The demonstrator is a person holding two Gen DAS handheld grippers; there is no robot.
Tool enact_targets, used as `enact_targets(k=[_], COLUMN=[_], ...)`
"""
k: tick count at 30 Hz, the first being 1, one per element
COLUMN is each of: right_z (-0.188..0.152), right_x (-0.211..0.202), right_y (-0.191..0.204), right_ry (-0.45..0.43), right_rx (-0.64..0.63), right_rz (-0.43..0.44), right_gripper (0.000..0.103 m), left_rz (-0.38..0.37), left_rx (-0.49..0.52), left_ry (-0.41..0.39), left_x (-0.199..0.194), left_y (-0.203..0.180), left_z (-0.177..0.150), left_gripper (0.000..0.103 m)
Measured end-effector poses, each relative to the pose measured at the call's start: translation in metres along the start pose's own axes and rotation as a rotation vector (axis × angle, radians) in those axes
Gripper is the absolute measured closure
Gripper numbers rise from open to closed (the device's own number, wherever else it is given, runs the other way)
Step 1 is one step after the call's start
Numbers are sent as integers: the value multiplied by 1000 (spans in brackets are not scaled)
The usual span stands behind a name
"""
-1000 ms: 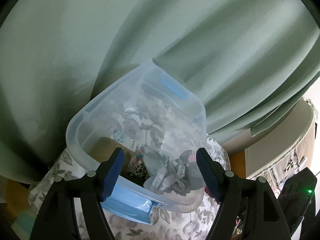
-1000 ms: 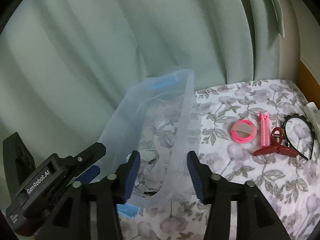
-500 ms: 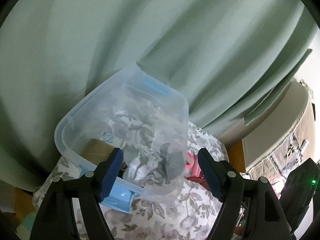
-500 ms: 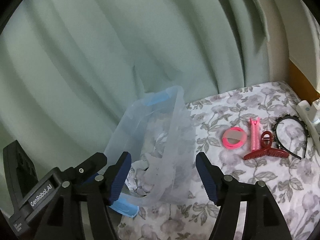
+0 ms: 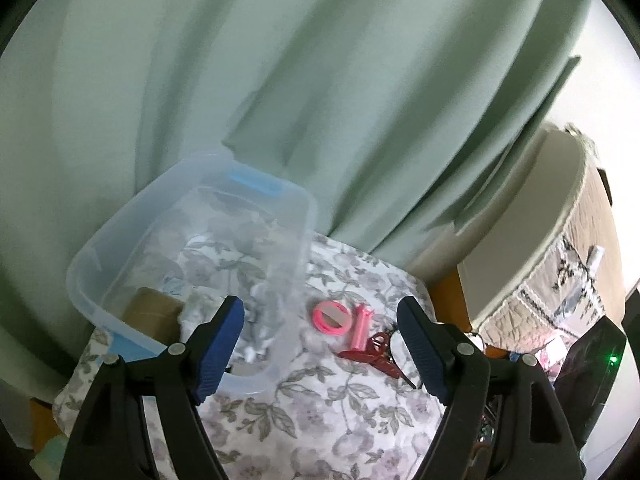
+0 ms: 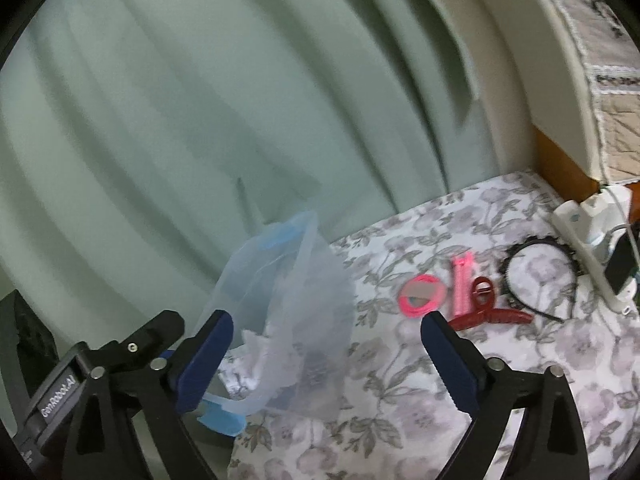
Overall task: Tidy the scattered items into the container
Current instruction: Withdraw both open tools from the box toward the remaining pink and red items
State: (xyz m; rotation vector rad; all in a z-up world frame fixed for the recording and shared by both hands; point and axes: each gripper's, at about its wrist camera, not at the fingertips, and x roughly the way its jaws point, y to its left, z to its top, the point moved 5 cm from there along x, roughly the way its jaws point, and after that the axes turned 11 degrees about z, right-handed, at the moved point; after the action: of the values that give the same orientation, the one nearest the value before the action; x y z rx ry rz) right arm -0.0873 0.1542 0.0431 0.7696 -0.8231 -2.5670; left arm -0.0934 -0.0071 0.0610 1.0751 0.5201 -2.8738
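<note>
left wrist view: the left gripper (image 5: 318, 350) is held open and empty above a floral cloth (image 5: 320, 420); its jaws have just been widening slightly. a clear bin (image 5: 192, 248) stands to the left before a green curtain (image 5: 320, 80), with pink bands (image 5: 332, 317), a pink clip (image 5: 362, 330) and a red claw clip (image 5: 374, 356) just right of it.

right wrist view: the right gripper (image 6: 326, 354) is seen gaping, nothing between its jaws, which have just been opening. the bin (image 6: 280, 300) is at left; bands (image 6: 422, 295), clips and a black headband (image 6: 536, 276) lie apart on the cloth.
</note>
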Motion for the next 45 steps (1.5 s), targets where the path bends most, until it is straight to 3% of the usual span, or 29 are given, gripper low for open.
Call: enact_targets(k=[7,21,33,45], right_z=[7,4,-10,-22], right_x=[-20,-39,-25,-9], right_y=[-33,-117,-176,-221], right_ry=[-56,-68,-17,40], right_rx=[13,123,199,245], right_rz=[-48,-179,-274,-366], right_gripper=[5,1,1,1], left_rz=[5,25,29,6], left_rx=[73,189,292,306], left_ry=[42,185,305,369], left_x=[13,68,122,182], left_y=[-26,-67,-93,-108], left_z=[-17,-59,-98,-109], left_gripper=[23,23,23,23])
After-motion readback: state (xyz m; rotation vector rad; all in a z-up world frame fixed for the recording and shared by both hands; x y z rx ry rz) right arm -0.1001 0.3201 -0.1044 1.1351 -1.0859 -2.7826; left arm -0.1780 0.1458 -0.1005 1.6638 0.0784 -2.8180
